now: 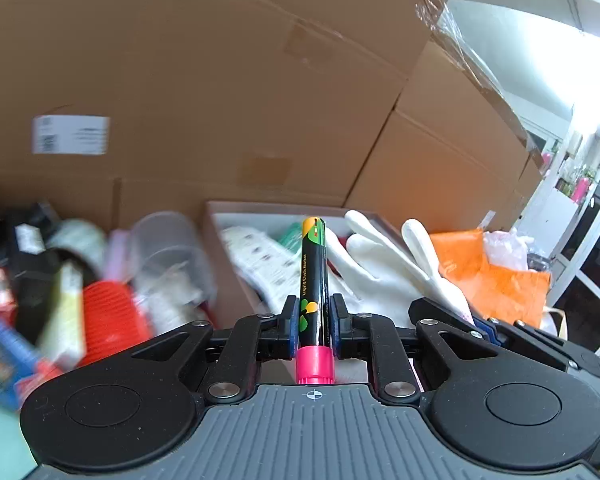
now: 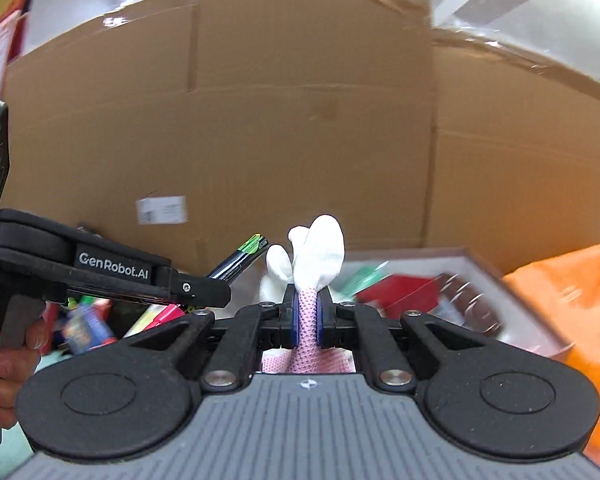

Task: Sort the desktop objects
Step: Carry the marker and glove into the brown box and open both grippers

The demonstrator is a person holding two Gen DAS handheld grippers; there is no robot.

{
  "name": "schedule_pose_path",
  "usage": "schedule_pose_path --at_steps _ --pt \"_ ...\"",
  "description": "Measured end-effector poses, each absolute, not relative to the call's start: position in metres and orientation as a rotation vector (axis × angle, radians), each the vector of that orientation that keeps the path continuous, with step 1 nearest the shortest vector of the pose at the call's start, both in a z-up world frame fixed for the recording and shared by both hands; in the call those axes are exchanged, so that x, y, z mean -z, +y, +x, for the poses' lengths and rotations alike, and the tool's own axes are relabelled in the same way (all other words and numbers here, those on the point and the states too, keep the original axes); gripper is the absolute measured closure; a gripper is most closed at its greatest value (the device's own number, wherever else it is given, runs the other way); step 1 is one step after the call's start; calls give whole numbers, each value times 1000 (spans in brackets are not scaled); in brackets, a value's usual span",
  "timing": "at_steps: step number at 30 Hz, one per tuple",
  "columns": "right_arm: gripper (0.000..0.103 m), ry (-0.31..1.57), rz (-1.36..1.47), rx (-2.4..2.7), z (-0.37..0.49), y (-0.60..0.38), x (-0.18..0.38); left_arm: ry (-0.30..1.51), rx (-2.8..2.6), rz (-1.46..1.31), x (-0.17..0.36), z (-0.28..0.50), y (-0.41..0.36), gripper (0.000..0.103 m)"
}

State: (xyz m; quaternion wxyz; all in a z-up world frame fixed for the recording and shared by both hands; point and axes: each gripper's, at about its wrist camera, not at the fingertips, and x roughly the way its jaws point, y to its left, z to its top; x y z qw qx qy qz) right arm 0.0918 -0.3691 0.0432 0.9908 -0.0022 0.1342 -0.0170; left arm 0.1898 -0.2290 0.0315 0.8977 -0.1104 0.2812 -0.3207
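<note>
1. Two claws, each clamped on an item, are held up in front of a wall of cardboard boxes [image 1: 220, 80].
2. The left claw [image 1: 314, 320] grips a black marker [image 1: 313, 280] with a pink cap, pointing away from the camera.
3. The right claw [image 2: 307, 322] pinches a white-and-pink glove [image 2: 318, 256], fingers sticking up.
4. Below them sits an open box [image 2: 500, 276] filled with mixed items, beside an orange bag [image 1: 480, 276].
</note>
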Motion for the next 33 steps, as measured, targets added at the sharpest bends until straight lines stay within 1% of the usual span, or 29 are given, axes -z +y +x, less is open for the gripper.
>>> schedule_pose_path --at_steps 5,12,13,14,15,16,17,18,19,20,21,22,23,27,33 --pt "94 252 11 107 122 -397 -38 587 680 -242 -34 225 -270 92" --pt "92 303 22 173 156 -430 -16 620 686 -218 -16 265 -310 91" --pt "91 320 18 178 161 -433 -11 631 693 -203 -13 269 -315 90" --pt "89 340 13 183 165 -435 -6 639 705 -186 -10 271 -318 86" --pt "88 357 7 194 167 -437 -2 637 713 -176 -8 270 -320 68" --pt "79 370 -2 199 169 -438 1 625 703 -168 -8 270 -321 55" --pt "60 378 -10 202 169 -439 4 606 693 -162 -9 267 -321 37" --pt "40 379 -13 204 168 -440 5 581 684 -160 -11 265 -321 31" --pt "32 376 -17 205 166 -440 7 554 677 -160 -13 262 -319 23" --pt "22 367 -24 210 163 -440 7 532 671 -159 -15 259 -317 15" --pt "13 353 -34 221 160 -439 6 514 667 -159 -16 256 -315 11" --pt "10 340 -44 233 157 -439 5 498 663 -161 -18 252 -312 3" --pt "7 334 -49 243 153 -438 2 487 661 -161 -20 247 -309 0" --pt "6 314 1 240 129 -435 -13 453 671 -134 -27 219 -294 0" --pt "2 239 63 201 56 -396 -34 399 733 -110 -34 165 -259 0"
